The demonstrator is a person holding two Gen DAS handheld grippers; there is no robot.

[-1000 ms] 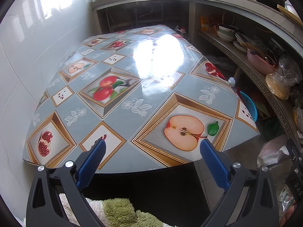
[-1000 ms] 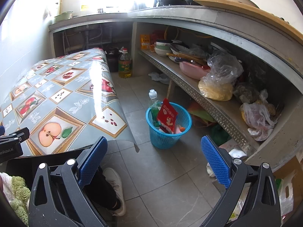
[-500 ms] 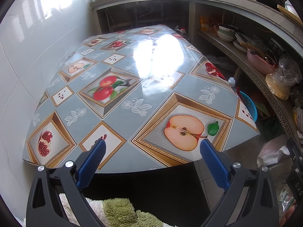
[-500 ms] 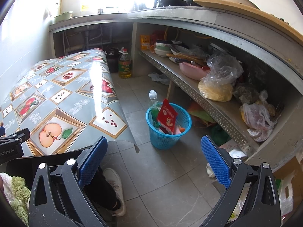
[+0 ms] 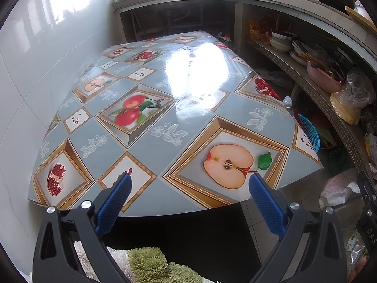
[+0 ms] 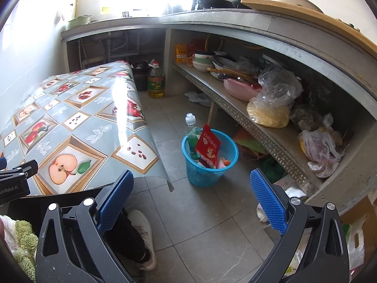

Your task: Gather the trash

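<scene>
My left gripper [image 5: 188, 186] hangs wide and empty over the near edge of the counter [image 5: 146, 155], whose fruit-print oilcloth shows no litter that I can see, so I judge the top is done with. At about three o'clock from it the blue basket [image 5: 311, 132] peeps past the counter's corner, mostly cut off. My right gripper [image 6: 189, 184] is likewise spread wide and holds nothing, pointed at the floor where that blue wastebasket [image 6: 209, 162] stands at twelve o'clock, a red snack wrapper [image 6: 208, 145] and a clear plastic bottle [image 6: 190, 123] sticking out of it. Loose white scraps [image 6: 292, 192] lie at two o'clock by the shelf foot; whether they are trash I cannot tell, partly hidden behind my finger.
</scene>
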